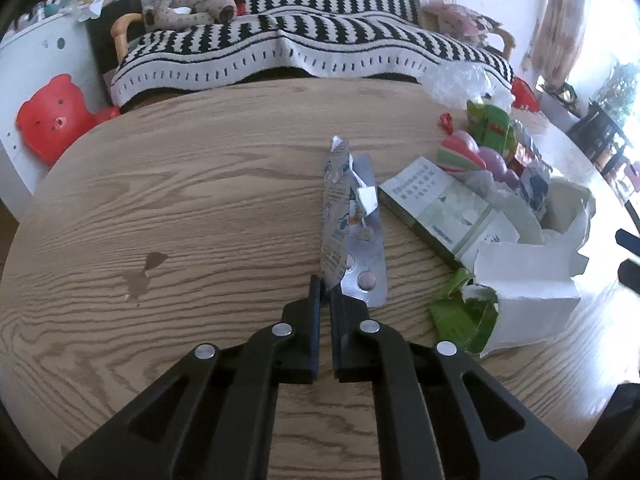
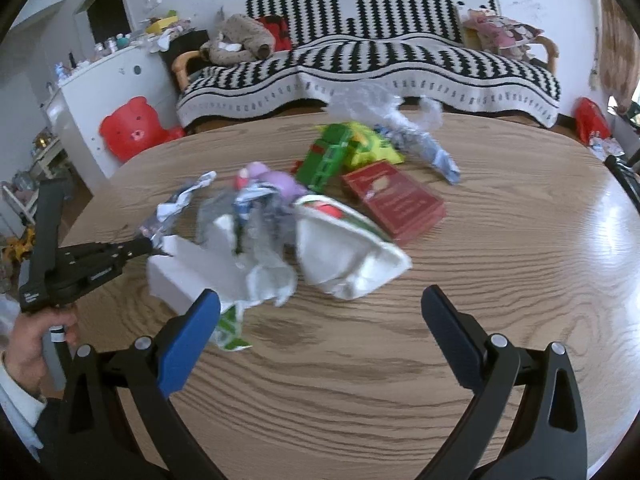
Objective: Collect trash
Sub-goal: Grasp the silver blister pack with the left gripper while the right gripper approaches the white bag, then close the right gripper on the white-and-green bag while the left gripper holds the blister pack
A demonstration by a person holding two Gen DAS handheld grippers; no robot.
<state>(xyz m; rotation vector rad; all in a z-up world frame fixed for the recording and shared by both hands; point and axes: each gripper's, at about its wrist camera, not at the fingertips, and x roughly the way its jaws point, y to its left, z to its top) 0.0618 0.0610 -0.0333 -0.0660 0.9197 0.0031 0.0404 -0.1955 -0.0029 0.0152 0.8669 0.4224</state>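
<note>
A silver blister pack [image 1: 352, 216] with a few pink pills stands up on edge from the round wooden table [image 1: 180, 200]. My left gripper [image 1: 326, 285] is shut on its near end. The right wrist view shows that same left gripper [image 2: 154, 246] from the side, pinching the crumpled foil pack [image 2: 176, 204] at the left edge of the trash pile. My right gripper [image 2: 320, 294] hangs open above the table, just short of a torn white carton [image 2: 192, 268] and a white paper bowl [image 2: 344, 252]. Nothing is between its blue pads [image 2: 188, 340].
The pile also holds a green-and-white box [image 1: 448, 208], a red box [image 2: 394, 200], a green box [image 2: 326, 160], a yellow wrapper [image 2: 368, 144] and a clear plastic bag [image 2: 368, 108]. A striped sofa [image 2: 400, 68] stands behind the table, a red bear stool [image 2: 132, 128] at its left.
</note>
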